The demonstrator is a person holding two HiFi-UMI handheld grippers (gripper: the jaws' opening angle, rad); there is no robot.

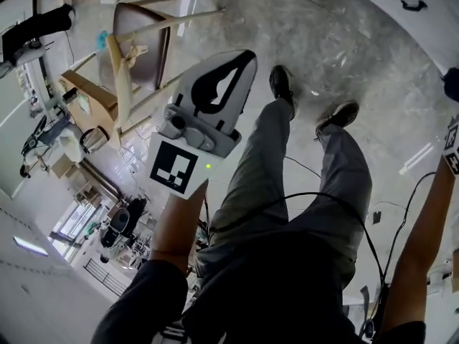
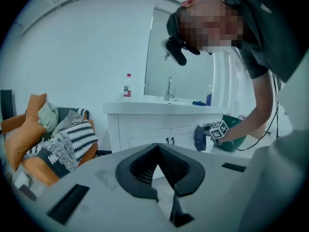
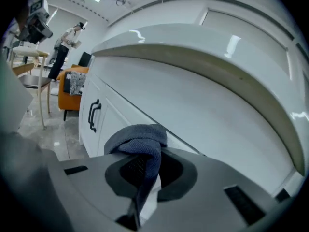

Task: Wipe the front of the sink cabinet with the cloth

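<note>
The white sink cabinet (image 2: 145, 128) stands against the far wall in the left gripper view, and its door front (image 3: 203, 115) fills the right gripper view at close range. A grey-blue cloth (image 3: 141, 143) is bunched between the jaws of my right gripper (image 3: 147, 154), which is shut on it. The cloth (image 2: 200, 138) lies against the cabinet front to the right of the black door handles (image 2: 170, 140). Only the right gripper's marker cube (image 1: 452, 147) shows in the head view. My left gripper (image 1: 247, 54) is held away from the cabinet, above the floor, its jaws together with nothing between them.
A wooden chair (image 1: 136, 56) stands on the floor left of my feet. An orange armchair with a striped blanket (image 2: 53, 146) sits left of the cabinet. A bottle (image 2: 127, 86) and a faucet (image 2: 169, 88) stand on the counter, and a green bin (image 2: 237, 129) to its right.
</note>
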